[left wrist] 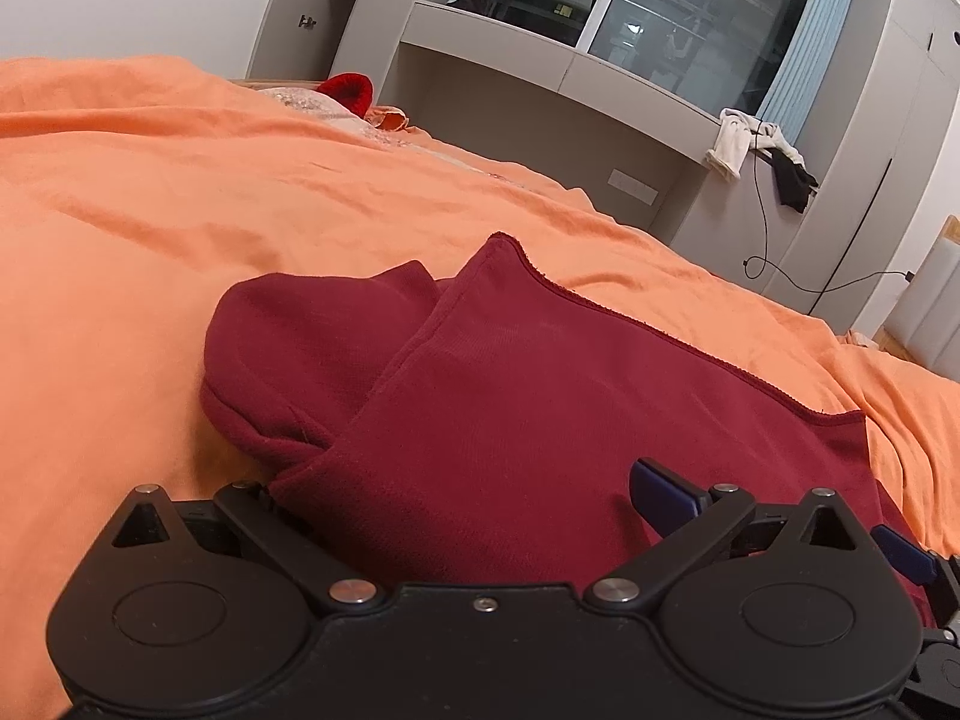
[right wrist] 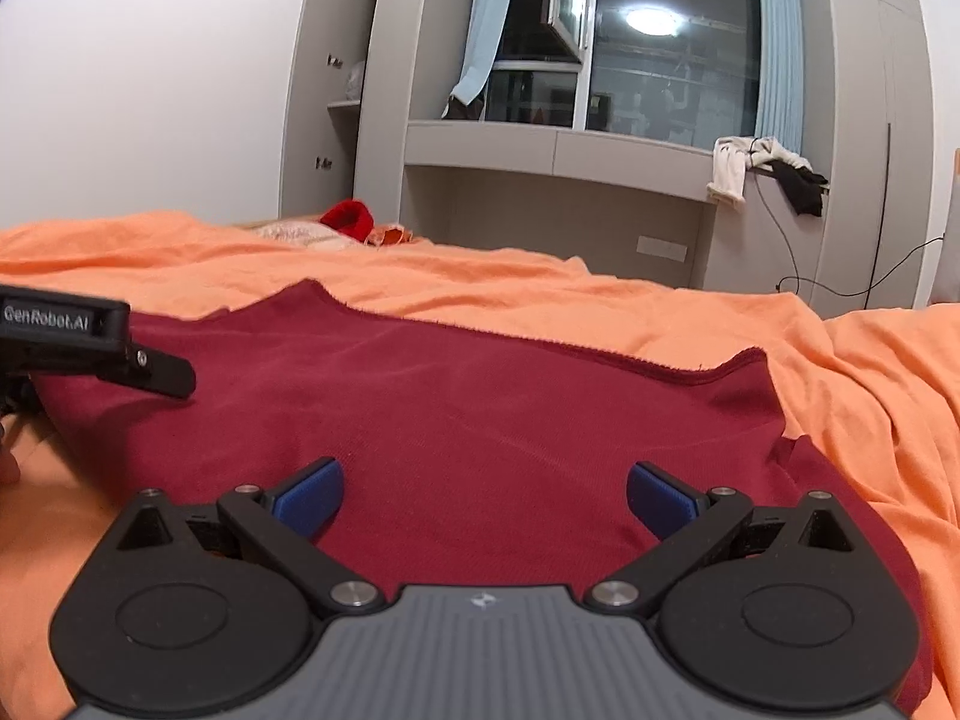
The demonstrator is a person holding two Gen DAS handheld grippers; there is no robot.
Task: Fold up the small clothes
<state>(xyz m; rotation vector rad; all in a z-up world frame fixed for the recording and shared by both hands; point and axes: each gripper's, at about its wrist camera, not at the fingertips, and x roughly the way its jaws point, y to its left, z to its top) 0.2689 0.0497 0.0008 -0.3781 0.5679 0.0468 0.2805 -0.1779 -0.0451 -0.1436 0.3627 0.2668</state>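
Maroon garment [right wrist: 456, 420] spread on orange bedsheet [right wrist: 600, 294], right tool [right wrist: 483, 495] wide above it, left tool [left wrist: 456, 504] spread, fabric draped over one finger

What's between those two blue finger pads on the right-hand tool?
Only the dark red garment: in the right wrist view it lies flat across the gap of the open right gripper, on the orange bedsheet.

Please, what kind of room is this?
Most likely a bedroom: a bed with an orange sheet, built-in grey cabinets, and a curtained window above a grey ledge.
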